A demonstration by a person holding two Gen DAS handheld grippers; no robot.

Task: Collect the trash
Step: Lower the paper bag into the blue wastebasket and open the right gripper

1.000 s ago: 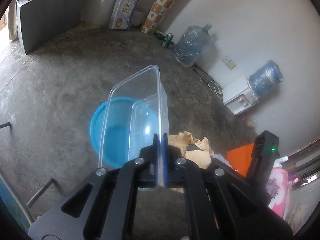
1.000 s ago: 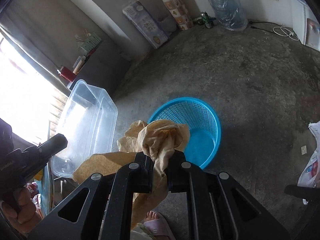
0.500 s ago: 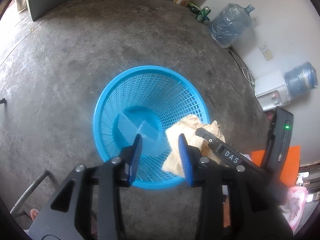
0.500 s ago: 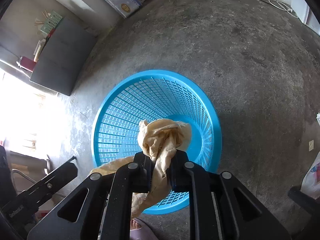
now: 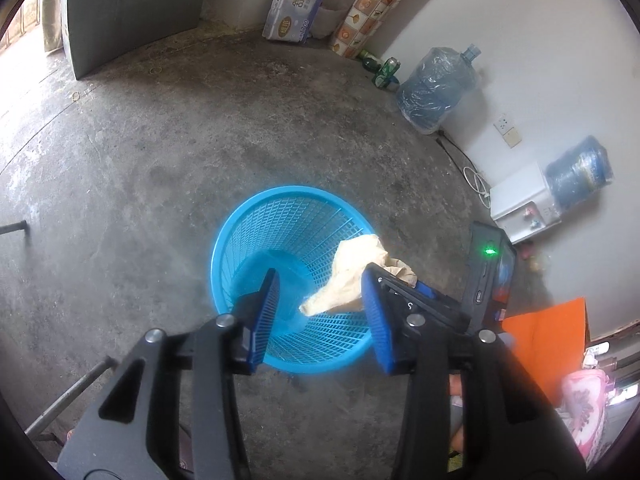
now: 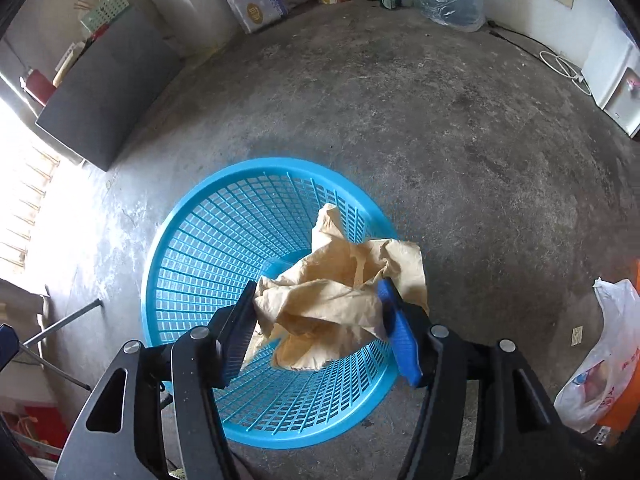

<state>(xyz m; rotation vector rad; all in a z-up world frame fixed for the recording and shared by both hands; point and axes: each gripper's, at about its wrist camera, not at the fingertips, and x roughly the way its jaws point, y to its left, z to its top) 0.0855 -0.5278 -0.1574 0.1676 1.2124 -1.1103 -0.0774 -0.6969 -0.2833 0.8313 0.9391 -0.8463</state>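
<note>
A blue mesh basket [image 5: 240, 232] stands on the concrete floor; it also shows in the right wrist view [image 6: 192, 248]. My left gripper [image 5: 320, 312] is open and empty above the basket. My right gripper [image 6: 320, 320] is open wide over the basket, and crumpled tan paper [image 6: 332, 292] lies loose between its fingers, over the basket's opening. The same paper [image 5: 352, 268] shows in the left wrist view beside the right gripper's body [image 5: 424, 300]. The clear plastic box from before is out of sight.
Two water jugs [image 5: 436, 92], a white dispenser [image 5: 520, 204] with a cable, cans [image 5: 384, 72], a tissue pack [image 5: 296, 0] and a grey board [image 5: 132, 8] line the walls. A white plastic bag [image 6: 604, 356] and an orange sheet [image 5: 548, 332] lie at the right.
My left gripper let go of the clear box and opened wider. My right gripper opened from its grip on the tan paper, which has spread out over the basket.
</note>
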